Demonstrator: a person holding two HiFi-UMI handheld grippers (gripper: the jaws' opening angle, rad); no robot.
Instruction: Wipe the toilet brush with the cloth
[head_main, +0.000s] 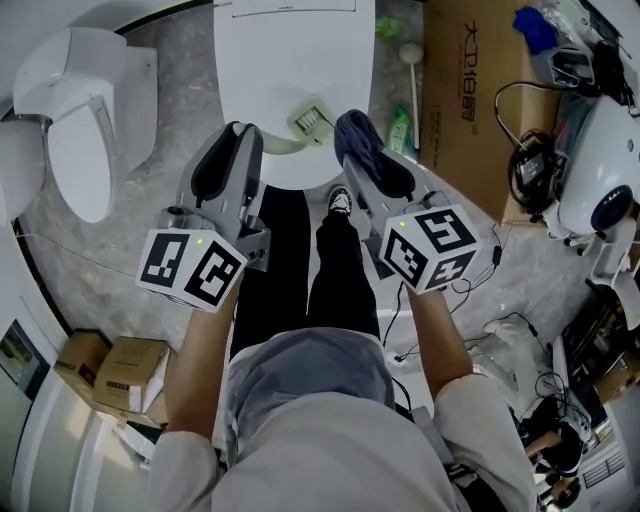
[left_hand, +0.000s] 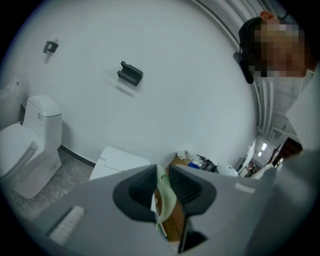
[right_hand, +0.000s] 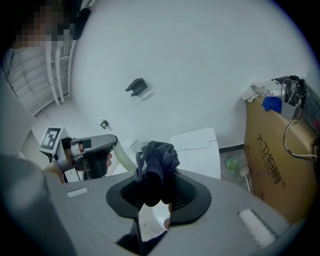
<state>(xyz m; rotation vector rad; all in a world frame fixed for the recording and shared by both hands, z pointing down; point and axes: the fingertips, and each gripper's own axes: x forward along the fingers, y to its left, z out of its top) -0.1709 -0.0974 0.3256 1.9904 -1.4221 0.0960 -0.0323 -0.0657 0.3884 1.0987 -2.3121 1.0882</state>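
Observation:
A pale green toilet brush has its flat head held over the white toilet. My left gripper is shut on its handle, which shows between the pads in the left gripper view. A dark blue cloth bunches out of my right gripper, which is shut on it just right of the brush head. In the right gripper view the cloth rises above the pads, and the left gripper with the brush handle sits to the left, a little apart.
A second toilet stands at the left. A tall cardboard box is at the right, with a green bottle and a white stick beside it. Cables and gear crowd the far right. Small boxes lie lower left.

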